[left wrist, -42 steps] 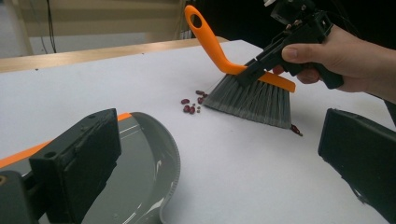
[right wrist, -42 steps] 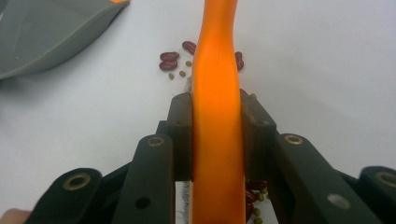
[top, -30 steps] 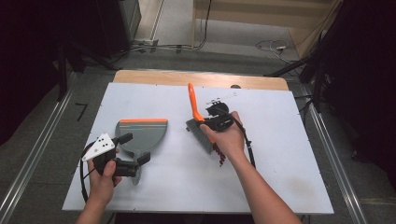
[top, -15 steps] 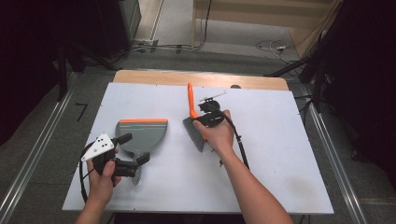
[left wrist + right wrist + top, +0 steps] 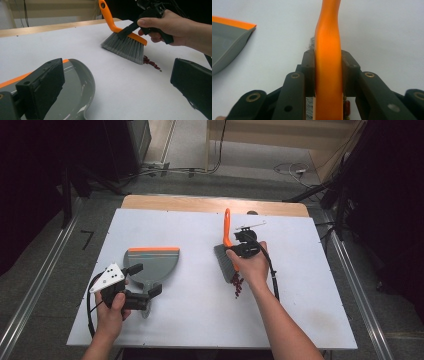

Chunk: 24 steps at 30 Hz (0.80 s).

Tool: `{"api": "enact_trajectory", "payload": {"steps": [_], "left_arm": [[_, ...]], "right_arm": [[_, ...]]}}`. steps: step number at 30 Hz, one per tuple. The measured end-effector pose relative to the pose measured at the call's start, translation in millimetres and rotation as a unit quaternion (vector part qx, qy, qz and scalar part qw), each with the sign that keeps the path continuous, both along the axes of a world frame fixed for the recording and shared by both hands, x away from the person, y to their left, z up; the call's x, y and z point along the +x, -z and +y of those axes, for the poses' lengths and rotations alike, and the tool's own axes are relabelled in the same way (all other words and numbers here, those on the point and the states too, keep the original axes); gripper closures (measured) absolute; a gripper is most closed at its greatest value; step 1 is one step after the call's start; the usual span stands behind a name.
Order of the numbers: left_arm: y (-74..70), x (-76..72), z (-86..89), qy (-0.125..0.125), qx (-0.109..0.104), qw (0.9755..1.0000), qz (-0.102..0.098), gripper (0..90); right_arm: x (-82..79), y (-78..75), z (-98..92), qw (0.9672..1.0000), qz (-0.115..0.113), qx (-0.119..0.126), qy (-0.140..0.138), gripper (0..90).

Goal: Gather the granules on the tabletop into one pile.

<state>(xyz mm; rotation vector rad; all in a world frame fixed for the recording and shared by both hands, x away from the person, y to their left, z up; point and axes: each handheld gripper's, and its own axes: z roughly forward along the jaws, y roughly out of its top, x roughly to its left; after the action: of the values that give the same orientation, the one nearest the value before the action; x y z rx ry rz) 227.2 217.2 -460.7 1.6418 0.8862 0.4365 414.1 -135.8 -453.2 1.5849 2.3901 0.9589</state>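
**Sweep setup: brush on debris, pan waiting**

While the right gripper (image 5: 236,245) is clamped on the orange neck of the brush (image 5: 125,45), jaws pinched tight on both sides of the handle (right gripper view), bristles rest on the tabletop (image 5: 200,320) w/ the small dark-red bits (image 5: 151,63) touching their near edge.

Left gripper (image 5: 145,292): sits at the handle end of the grey dustpan (image 5: 152,262). Left gripper view shows its two jaws well apart, pan handle running up betw. them beside one jaw; pads don't look pressed on it, so I read it as open, holding nothing.

Risks (judgement):
- Pan isn't gripped. If the brush pushes debris into the orange lip, pan prob. slides back and bits go under or past the lip.
- Bits lie at one corner of the bristles, not centred. A stroke toward the pan may shed some off that end.
- Grip is on the narrow neck; downward pressure could twist the brush in the jaws and lift the bristles off the surface.

Positions: debris just below the right gripper on the person's side, under the hand in the high view. Pan well apart from brush and debris, to the left, bare tabletop betw. them.
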Motion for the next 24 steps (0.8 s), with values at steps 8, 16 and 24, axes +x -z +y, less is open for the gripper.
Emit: {"api": "enact_trajectory", "payload": {"steps": [8, 16, 24], "left_arm": [[0.2, 0.1, 0.6, 0.000, -0.002, 1.0000, 0.000, 0.0], [-0.1, 0.3, 1.6, -0.003, -0.004, 1.0000, 0.000, 0.0], [0.2, 0.9, 1.1, -0.004, -0.006, 1.0000, 0.000, 0.0]], "right_arm": [[-0.9, 1.7, -12.0, 0.9999, -0.002, 0.004, 0.014, 67.8], [-1.7, 2.5, -24.8, 0.9987, 0.003, 0.043, 0.028, 68.1], [-1.9, -21.8, -30.8, 0.9973, -0.033, 0.065, 0.007, 68.6]]}}
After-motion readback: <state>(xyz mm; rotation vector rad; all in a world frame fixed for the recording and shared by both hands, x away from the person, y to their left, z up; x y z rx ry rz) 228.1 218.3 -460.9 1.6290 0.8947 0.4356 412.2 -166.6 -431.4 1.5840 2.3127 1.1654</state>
